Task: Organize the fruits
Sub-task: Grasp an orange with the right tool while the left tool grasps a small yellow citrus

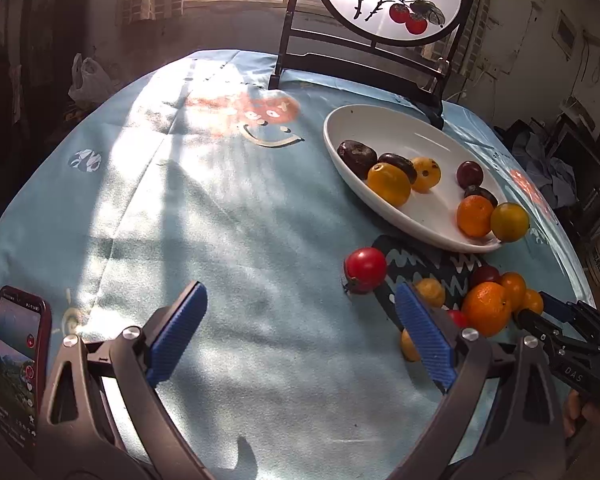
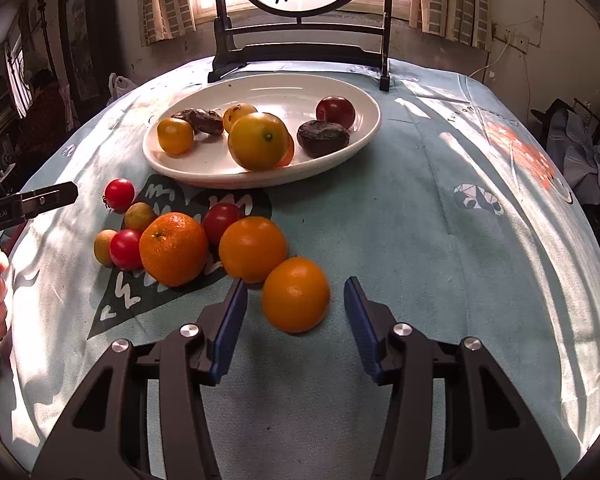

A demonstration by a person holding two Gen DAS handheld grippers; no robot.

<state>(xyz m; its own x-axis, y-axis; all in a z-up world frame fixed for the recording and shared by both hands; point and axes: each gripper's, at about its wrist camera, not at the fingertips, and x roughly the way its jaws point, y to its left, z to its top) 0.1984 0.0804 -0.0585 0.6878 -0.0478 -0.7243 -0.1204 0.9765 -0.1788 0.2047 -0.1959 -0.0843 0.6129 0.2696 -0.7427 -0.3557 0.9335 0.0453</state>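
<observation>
Right wrist view: right claw [image 2: 296, 322] spread, blue pads either side of an orange [image 2: 296, 294] at lower centre, gaps visible on both sides, nothing pinched. Behind it, left of centre, a loose cluster of fruit on the blue-clothed worktop [image 2: 440, 240]: a second orange [image 2: 253, 249], a dimpled mandarin [image 2: 173, 249], red cherry tomatoes [image 2: 119, 194] and small yellow ones. Upper centre, white oval plate [image 2: 216, 174] with a large yellow fruit [image 2: 258, 141], dark dates and a plum.

Left wrist view: left claw [image 1: 300, 332] spread wide over bare cloth at lower centre, nothing between the pads. Phone [image 1: 18, 364] at lower left. Framed persimmon screen [image 1: 392, 0] at top.
</observation>
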